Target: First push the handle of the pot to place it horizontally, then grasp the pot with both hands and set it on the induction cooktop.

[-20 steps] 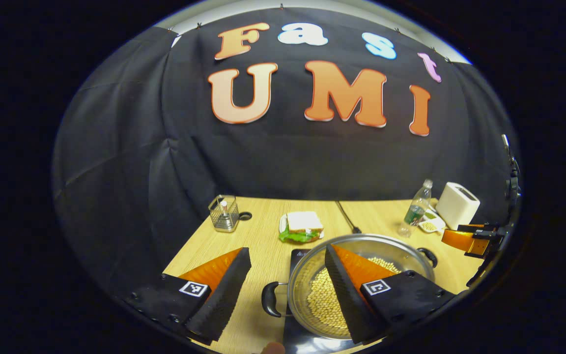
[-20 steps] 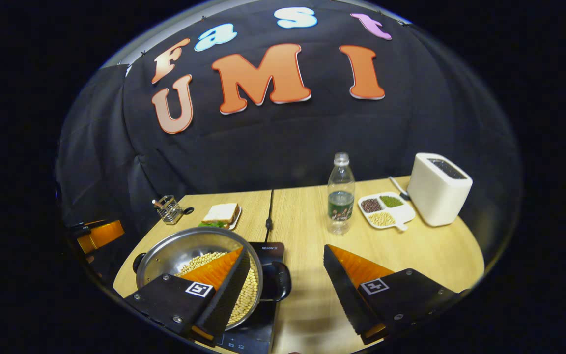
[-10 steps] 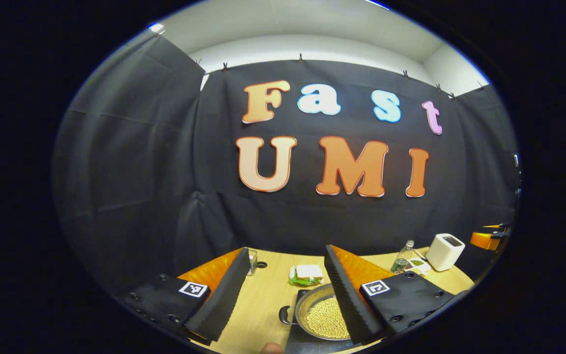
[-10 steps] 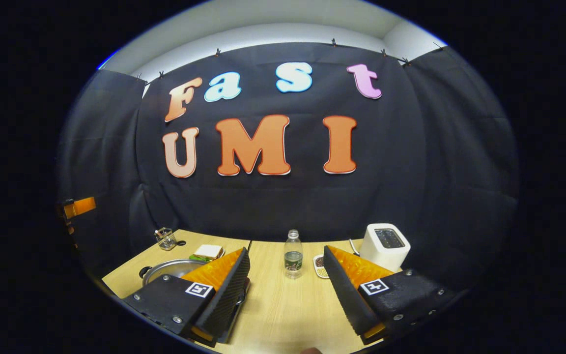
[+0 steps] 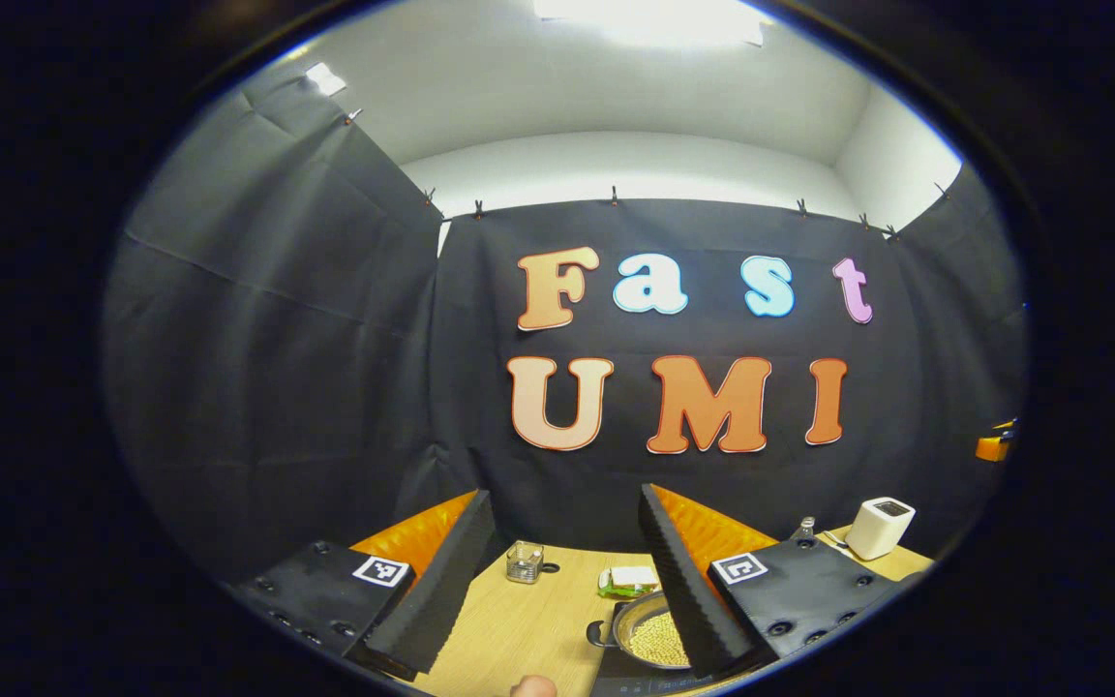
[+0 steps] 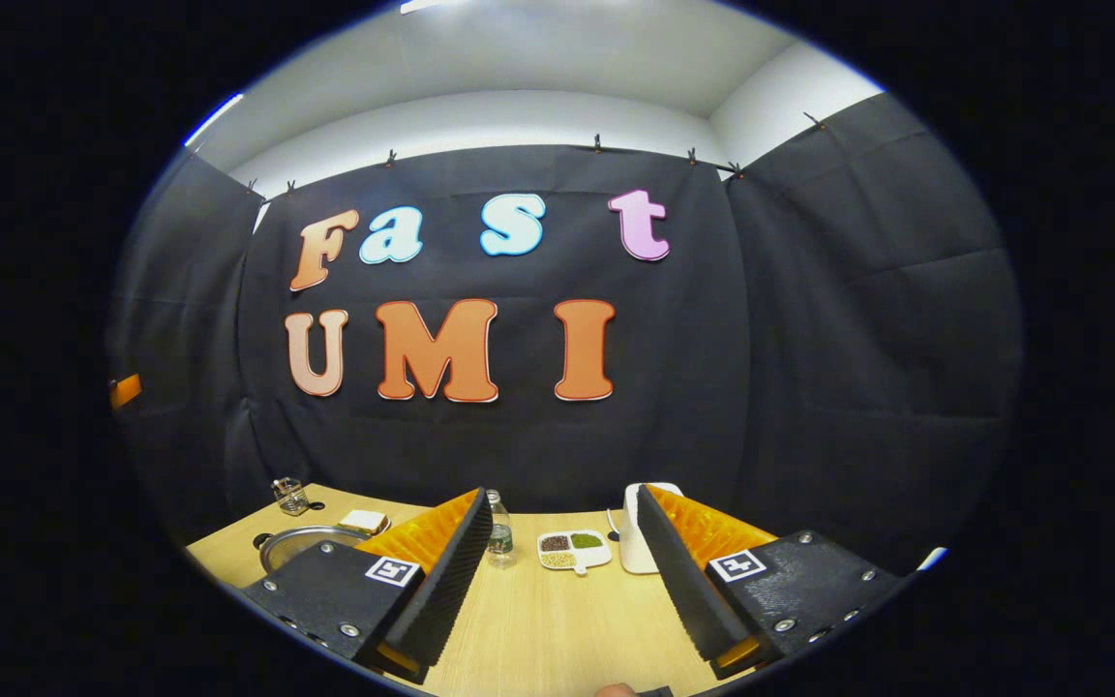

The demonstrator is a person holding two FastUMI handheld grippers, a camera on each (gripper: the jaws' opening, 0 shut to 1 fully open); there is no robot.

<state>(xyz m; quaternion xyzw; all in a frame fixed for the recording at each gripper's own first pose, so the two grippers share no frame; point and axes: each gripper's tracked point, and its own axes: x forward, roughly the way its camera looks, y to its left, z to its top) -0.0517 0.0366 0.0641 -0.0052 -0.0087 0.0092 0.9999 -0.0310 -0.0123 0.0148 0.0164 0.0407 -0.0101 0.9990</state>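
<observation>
While both tongs gape: one pot (image 5: 652, 634), one cooktop (image 5: 630, 682).

The left gripper (image 5: 557, 571) has its jaws spread wide with nothing between the ribbed black pads, fingers reaching toward 12 o'clock. The right gripper (image 6: 557, 571) is likewise agape and empty. A fingertip (image 5: 535, 686) peeks in at 6 o'clock.
</observation>
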